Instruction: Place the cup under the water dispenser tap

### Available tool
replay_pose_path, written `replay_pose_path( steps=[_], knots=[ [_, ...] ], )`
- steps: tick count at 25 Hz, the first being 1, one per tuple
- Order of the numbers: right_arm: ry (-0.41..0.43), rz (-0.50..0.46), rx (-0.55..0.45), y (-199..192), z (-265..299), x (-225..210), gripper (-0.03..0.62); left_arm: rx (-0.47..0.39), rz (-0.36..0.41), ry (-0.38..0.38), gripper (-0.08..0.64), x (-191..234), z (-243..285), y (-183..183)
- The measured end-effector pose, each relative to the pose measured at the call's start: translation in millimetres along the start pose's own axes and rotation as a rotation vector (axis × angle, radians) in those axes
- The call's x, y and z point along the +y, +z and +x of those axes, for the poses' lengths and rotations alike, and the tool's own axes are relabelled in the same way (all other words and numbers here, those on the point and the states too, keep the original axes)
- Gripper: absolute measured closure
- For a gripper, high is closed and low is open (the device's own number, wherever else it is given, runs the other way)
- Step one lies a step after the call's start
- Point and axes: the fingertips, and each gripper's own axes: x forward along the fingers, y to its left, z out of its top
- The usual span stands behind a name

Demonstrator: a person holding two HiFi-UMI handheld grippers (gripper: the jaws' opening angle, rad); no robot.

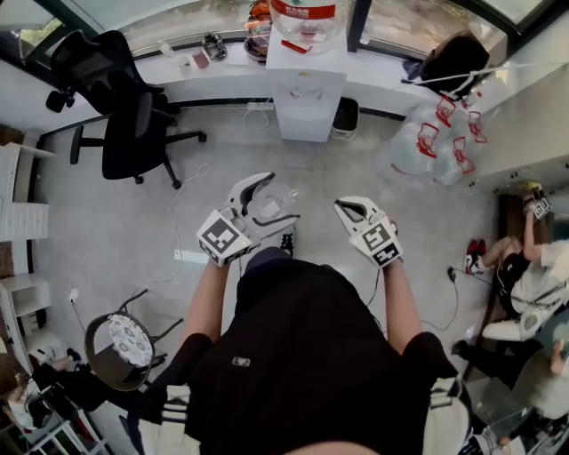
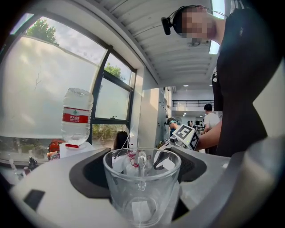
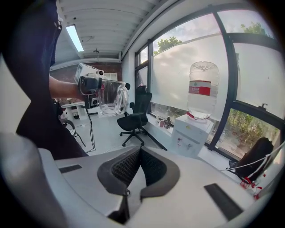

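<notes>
A clear glass cup (image 1: 270, 203) with a handle sits between the jaws of my left gripper (image 1: 267, 201), which is shut on it at chest height. In the left gripper view the cup (image 2: 141, 189) fills the gap between the dark pads (image 2: 91, 173). The white water dispenser (image 1: 307, 84), with a large bottle (image 1: 305, 19) on top, stands against the far window wall, well ahead of both grippers. It also shows small in the right gripper view as the dispenser (image 3: 191, 133). My right gripper (image 1: 354, 211) is shut and holds nothing; its pads (image 3: 151, 167) meet.
A black office chair (image 1: 124, 111) stands at the far left. A round stool (image 1: 124, 342) is near my left side. Several empty water bottles (image 1: 437, 142) lie right of the dispenser. A black bag (image 1: 458, 58) rests on the sill. People sit at the right edge.
</notes>
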Motion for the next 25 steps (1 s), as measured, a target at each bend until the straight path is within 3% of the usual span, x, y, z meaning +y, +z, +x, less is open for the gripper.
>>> replay_pose_path(
  steps=[13,25],
  knots=[
    [-0.065,0.058,0.02,34,59,-32,0.598,0.014,-0.001,-0.033,0.149,89,4,-4],
    [-0.142,0.097,0.033,51,84,-48,0.598,0.007,-0.007,-0.059,0.149,140,-1,-2]
  ],
)
